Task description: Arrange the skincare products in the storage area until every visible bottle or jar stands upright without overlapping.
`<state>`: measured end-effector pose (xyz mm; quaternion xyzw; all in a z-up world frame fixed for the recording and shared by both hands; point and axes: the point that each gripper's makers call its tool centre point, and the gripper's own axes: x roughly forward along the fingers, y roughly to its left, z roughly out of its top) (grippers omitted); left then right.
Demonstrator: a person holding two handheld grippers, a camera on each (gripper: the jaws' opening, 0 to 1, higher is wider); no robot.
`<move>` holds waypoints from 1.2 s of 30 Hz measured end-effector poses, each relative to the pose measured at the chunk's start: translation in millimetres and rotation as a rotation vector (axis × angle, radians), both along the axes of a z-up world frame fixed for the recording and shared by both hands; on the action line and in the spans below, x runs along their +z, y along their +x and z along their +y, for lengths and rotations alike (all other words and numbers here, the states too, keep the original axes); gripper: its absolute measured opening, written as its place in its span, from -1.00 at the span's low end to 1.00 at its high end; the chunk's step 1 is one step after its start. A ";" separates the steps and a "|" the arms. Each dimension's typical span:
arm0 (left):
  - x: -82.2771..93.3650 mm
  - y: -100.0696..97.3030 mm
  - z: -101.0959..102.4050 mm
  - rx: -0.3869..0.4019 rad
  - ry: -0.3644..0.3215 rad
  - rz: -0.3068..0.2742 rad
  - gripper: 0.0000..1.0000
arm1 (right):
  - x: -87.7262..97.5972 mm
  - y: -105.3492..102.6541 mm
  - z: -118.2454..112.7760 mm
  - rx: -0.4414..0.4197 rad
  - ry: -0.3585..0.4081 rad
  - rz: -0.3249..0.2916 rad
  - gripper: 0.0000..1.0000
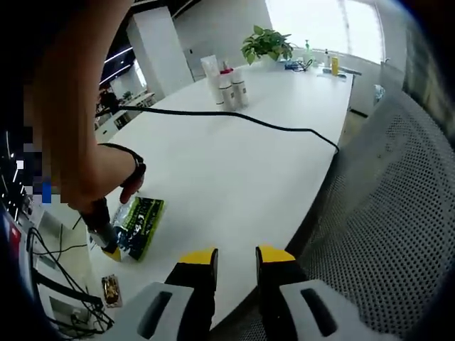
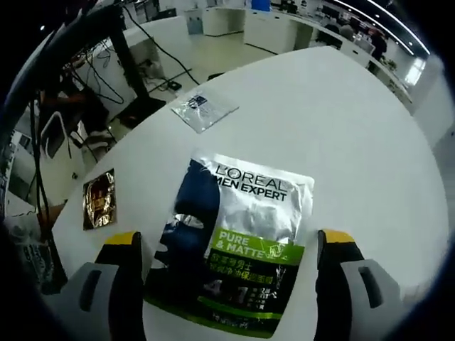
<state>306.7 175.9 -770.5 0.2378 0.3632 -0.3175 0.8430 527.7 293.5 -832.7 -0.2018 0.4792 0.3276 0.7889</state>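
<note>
The right hand-held gripper [image 2: 227,263] is spread wide, its jaws on either side of a flat face-mask packet [image 2: 234,249] lying on the white table [image 2: 341,128]. To lift it well, I would lower the jaws to the packet's edges and close gently, since thin foil slips and buckles. The left hand-held gripper [image 1: 237,266] hangs nearly closed and empty over the table edge. The bottles [image 1: 226,85] stand upright, well beyond the packet.

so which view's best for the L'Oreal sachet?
Right gripper view: the sachet lies flat between the open right gripper, label readable. Left gripper view shows it small and edge-on beside a person's hand.
</note>
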 end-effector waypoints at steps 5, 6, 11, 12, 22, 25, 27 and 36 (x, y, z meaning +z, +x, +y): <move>0.3 0.2 0.6 0.003 0.001 -0.002 -0.57 | 1.2 -1.3 -0.3 -0.001 0.015 -0.013 0.96; 0.4 0.3 0.6 0.003 0.001 -0.003 -0.57 | 1.3 -0.1 -0.1 0.001 0.015 -0.013 0.94; 0.3 0.3 0.7 0.003 0.001 -0.002 -0.57 | 5.2 -0.6 -3.2 0.020 0.025 -0.022 0.68; 0.3 0.3 0.8 0.003 0.002 -0.003 -0.57 | 5.2 1.5 -3.4 0.025 0.031 -0.026 0.61; -0.1 0.7 2.1 0.008 0.006 -0.003 -0.57 | 5.1 4.1 -2.2 0.063 0.058 -0.050 0.44; -0.2 1.0 2.7 0.011 0.007 -0.003 -0.57 | 4.9 2.8 -1.6 0.069 0.064 -0.053 0.39; 0.1 1.1 3.0 0.012 0.007 -0.003 -0.57 | 4.9 1.9 -1.8 0.073 0.065 -0.053 0.38; 0.0 1.6 3.2 0.013 0.008 -0.006 -0.57 | 6.5 3.1 -7.7 0.106 0.068 -0.051 -0.04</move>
